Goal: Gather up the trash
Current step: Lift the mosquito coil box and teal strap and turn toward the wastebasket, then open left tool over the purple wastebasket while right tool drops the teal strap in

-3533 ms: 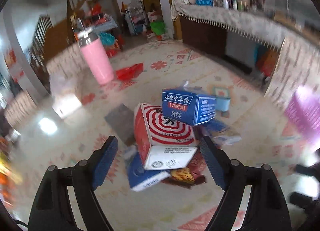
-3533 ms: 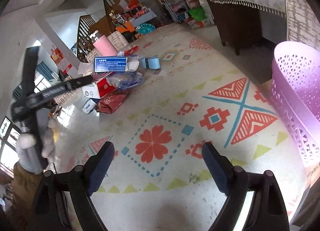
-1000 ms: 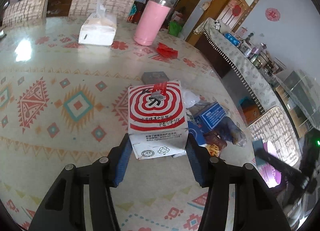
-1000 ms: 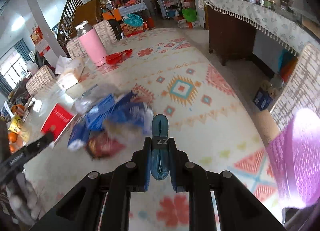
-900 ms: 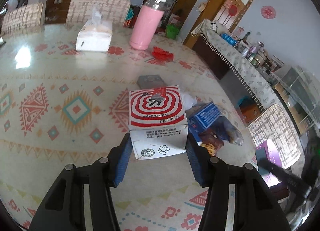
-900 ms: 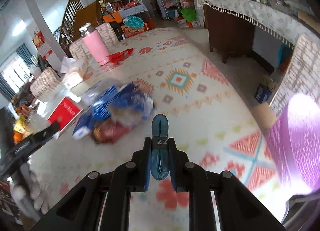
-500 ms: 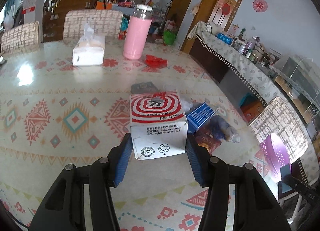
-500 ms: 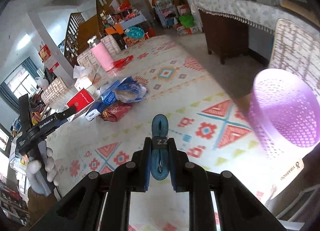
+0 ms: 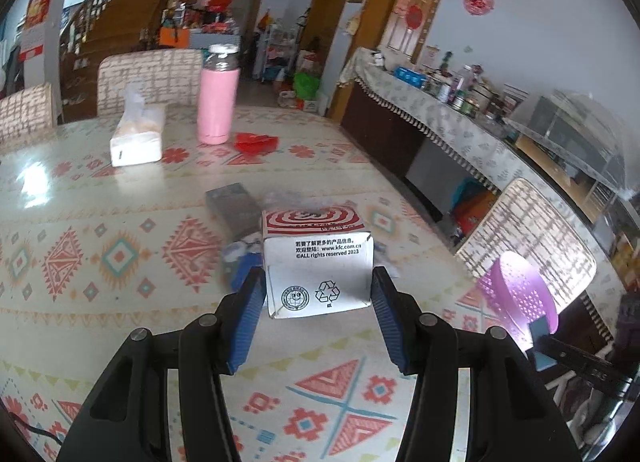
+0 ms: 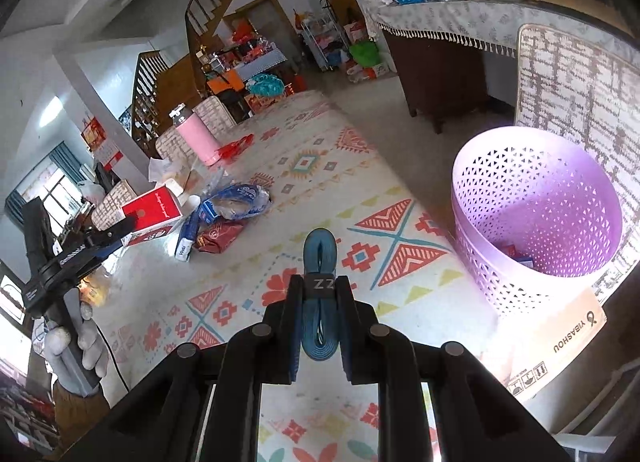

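My left gripper (image 9: 318,294) is shut on a red-and-white paper box (image 9: 318,266) and holds it above the table; the box also shows in the right wrist view (image 10: 154,214). My right gripper (image 10: 320,302) is shut on a flat blue band roll (image 10: 319,286), held above the table left of a purple perforated basket (image 10: 536,230), which also shows in the left wrist view (image 9: 520,290). A pile of wrappers and a blue bag (image 10: 236,202) lies on the patterned tablecloth (image 10: 360,246). The basket holds a few small items.
A pink bottle (image 9: 218,102), a tissue pack (image 9: 138,134), a red wrapper (image 9: 256,142) and a grey box (image 9: 234,206) are on the far table. Chairs (image 9: 528,230) stand around it. A cardboard piece (image 10: 560,342) lies under the basket. A sideboard (image 9: 432,114) is at right.
Both grippers closed: the left took the red-and-white box and lifted it, the right took the blue band roll and carried it toward the purple basket.
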Demonstrator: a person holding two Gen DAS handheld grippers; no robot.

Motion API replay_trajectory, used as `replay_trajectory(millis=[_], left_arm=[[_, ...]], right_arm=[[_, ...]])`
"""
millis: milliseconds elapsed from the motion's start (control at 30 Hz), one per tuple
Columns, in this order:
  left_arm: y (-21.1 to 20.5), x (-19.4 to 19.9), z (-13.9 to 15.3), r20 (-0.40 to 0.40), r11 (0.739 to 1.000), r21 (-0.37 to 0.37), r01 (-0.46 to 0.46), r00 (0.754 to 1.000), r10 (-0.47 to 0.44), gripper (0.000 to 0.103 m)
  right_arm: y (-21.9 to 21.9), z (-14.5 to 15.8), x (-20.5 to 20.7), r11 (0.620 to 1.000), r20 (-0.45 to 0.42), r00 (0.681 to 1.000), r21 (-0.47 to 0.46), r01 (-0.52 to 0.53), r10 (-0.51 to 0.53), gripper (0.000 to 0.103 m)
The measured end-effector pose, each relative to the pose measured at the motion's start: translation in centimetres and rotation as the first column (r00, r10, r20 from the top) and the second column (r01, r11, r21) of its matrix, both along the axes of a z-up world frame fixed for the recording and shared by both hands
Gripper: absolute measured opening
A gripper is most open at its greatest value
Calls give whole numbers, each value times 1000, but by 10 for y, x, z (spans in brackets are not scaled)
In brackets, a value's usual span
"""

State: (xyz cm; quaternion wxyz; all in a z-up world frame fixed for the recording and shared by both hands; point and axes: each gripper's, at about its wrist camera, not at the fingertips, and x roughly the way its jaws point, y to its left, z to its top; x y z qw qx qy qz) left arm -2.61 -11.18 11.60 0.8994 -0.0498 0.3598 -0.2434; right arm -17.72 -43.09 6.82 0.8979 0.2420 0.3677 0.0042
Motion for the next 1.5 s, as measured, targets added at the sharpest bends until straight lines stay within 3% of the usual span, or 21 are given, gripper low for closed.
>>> replay_trajectory(millis=[300, 533, 967, 1233, 1500], left_arm=[[-13, -7, 0, -44, 1000, -15, 23, 999, -24, 53], [-26, -16, 17, -25, 999, -27, 46, 999, -46, 53], [-87, -22, 41, -21, 982, -44, 184, 982, -185, 53], [-150, -23, 51, -28, 952, -49, 303, 952, -304, 53], [-249, -24, 79, 1, 889, -73, 452, 892, -453, 53]], right_arm=[[-9, -16, -3, 998, -4, 1000, 55, -23, 23, 17], [-24, -20, -13, 996, 12, 1000, 87, -19, 18, 17], [-64, -8, -30, 995, 58, 997, 91, 44, -49, 17], [-106, 3, -41, 990, 71, 989, 65, 125, -129, 17], [-153, 16, -40, 977, 81, 974, 39, 209, -212, 17]])
